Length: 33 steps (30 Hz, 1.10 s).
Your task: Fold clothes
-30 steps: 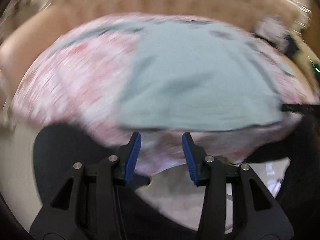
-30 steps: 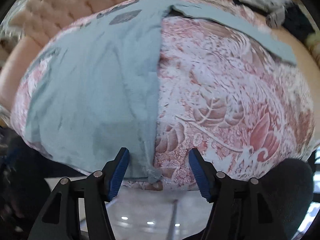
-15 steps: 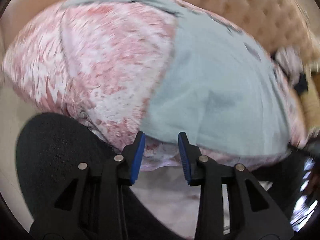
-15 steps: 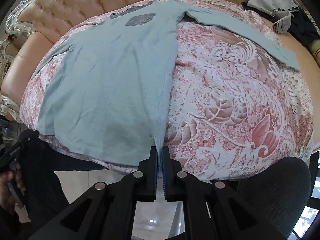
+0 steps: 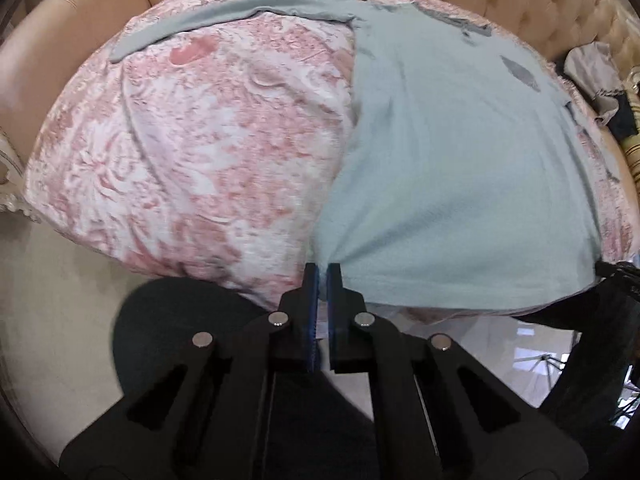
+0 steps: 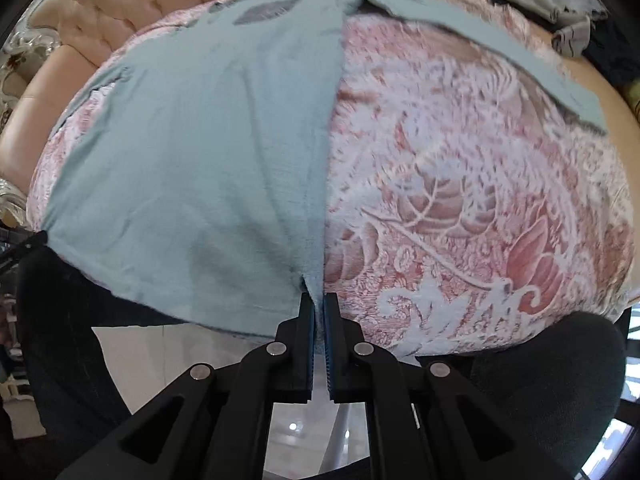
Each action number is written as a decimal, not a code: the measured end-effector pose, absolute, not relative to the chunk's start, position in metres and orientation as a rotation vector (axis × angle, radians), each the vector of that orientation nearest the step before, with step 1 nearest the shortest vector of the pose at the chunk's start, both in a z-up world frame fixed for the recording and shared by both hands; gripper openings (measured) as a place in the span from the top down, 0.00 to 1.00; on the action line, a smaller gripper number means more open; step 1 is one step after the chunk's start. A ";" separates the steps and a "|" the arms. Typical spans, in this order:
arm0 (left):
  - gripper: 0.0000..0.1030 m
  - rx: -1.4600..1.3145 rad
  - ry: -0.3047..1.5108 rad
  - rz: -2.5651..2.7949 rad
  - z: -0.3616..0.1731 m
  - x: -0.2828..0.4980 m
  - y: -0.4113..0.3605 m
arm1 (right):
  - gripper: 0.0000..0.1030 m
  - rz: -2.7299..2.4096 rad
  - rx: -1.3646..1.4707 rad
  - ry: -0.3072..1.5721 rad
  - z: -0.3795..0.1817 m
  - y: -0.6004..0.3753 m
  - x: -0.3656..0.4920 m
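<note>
A pale teal long-sleeved shirt (image 5: 452,184) lies flat on a pink floral cover (image 5: 208,152), its sleeves spread out at the far side. My left gripper (image 5: 322,270) is shut on the near left corner of the shirt's hem, and the cloth puckers toward its blue pads. In the right wrist view the same shirt (image 6: 208,160) fills the left half. My right gripper (image 6: 318,298) is shut on the shirt's near right hem corner, with a fold of cloth pinched between its pads. The other gripper's black tip (image 6: 28,242) shows at the shirt's far left corner.
A tufted beige sofa back (image 5: 532,4) curves behind the floral cover (image 6: 460,200). A heap of grey and dark clothes (image 6: 560,4) lies at the back right. Glossy pale floor (image 5: 56,288) runs below the cover's edge. Dark trouser legs (image 6: 540,368) stand close beneath the grippers.
Both grippers have closed on the shirt's hem, the right one first, then the left. The left gripper slid leftward along the hem to the shirt's left corner.
</note>
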<state>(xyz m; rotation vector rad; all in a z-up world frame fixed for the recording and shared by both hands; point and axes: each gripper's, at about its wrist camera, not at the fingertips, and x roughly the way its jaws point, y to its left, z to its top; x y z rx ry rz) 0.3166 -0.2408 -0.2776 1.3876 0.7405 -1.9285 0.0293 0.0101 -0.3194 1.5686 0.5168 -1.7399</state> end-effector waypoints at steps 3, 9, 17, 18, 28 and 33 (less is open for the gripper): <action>0.95 1.444 0.747 -1.915 -0.289 0.311 -0.243 | 0.96 -1.738 1.551 0.559 -0.319 0.008 0.030; 0.88 1.503 0.663 -1.914 -0.299 0.305 -0.235 | 0.95 -1.727 1.560 0.599 -0.316 0.010 0.027; 0.42 1.277 0.673 -2.090 -0.261 0.320 -0.251 | 0.88 -1.612 1.559 0.694 -0.290 0.016 0.027; 0.42 1.227 0.680 -2.120 -0.258 0.320 -0.256 | 0.87 -1.595 1.561 0.710 -0.287 0.018 0.027; 0.78 1.245 0.667 -2.266 -0.275 0.311 -0.284 | 0.43 -1.772 1.474 0.375 -0.264 -0.015 -0.063; 0.93 1.289 0.732 -2.263 -0.280 0.311 -0.279 | 0.43 -1.811 1.487 0.302 -0.283 -0.064 -0.119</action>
